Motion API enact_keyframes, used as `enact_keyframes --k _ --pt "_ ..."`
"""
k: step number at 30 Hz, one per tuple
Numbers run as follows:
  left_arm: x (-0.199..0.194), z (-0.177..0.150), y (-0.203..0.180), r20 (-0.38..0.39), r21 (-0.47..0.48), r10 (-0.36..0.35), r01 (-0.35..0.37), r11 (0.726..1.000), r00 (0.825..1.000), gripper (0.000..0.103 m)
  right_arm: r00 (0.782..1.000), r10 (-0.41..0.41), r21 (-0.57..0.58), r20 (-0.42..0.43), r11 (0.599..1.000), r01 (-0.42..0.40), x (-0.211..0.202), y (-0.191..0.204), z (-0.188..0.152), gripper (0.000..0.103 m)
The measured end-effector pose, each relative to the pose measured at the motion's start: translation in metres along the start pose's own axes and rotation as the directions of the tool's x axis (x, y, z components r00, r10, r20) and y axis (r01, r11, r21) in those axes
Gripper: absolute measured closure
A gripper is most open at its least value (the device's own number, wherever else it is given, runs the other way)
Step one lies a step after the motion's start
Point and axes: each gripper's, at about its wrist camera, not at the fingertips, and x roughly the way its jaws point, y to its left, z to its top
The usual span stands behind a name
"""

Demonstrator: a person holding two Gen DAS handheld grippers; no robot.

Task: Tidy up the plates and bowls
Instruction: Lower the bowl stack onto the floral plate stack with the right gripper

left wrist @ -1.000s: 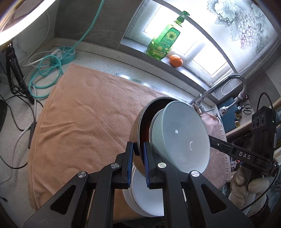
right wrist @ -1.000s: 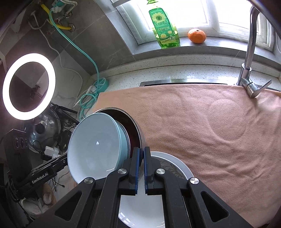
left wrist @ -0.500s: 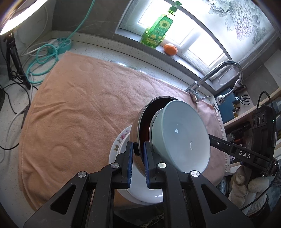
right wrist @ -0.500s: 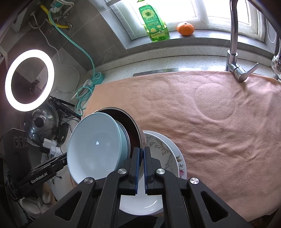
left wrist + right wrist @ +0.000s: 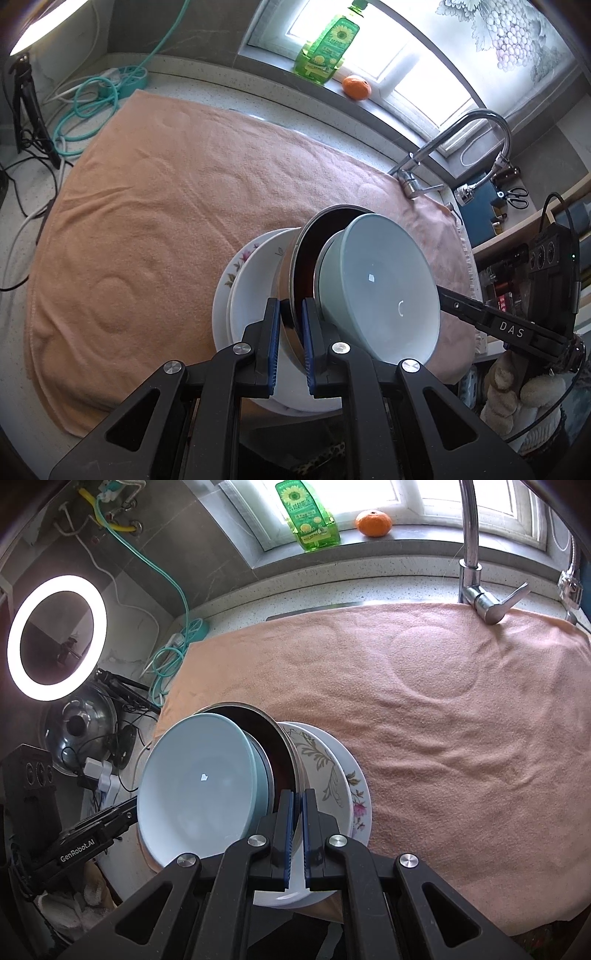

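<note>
1. Both grippers have carried the stacked dishes inward over the orange towel point(image 5: 166, 206); more of the floral plate point(image 5: 354, 786) shows than before
2. Left gripper point(image 5: 291, 345) clamps the metal bowl point(image 5: 295, 273) rim
3. Right gripper point(image 5: 297, 834) clamps the opposite rim
4. Pale blue bowl point(image 5: 199, 790) nests inside the metal bowl, above the plates

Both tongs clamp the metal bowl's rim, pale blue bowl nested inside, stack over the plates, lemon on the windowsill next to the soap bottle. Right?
One thing is off: the fruit on the windowsill is an orange, not a lemon, clearest in the right wrist view. The rest holds: left tongs and right tongs both clamp the metal bowl rim, pale blue bowl nested inside, above the plates, soap bottle beside the fruit.
</note>
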Motion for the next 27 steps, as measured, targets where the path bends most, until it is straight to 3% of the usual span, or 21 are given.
enact_keyframes --k 27 --pt "0.0102 -0.0102 0.0029 -0.016 -0.024 0.042 -0.042 0.999 0.999 0.093 1.0 0.022 -0.004 -0.015 1.0 -0.022 0.0065 -0.0032 -0.0107 0.099"
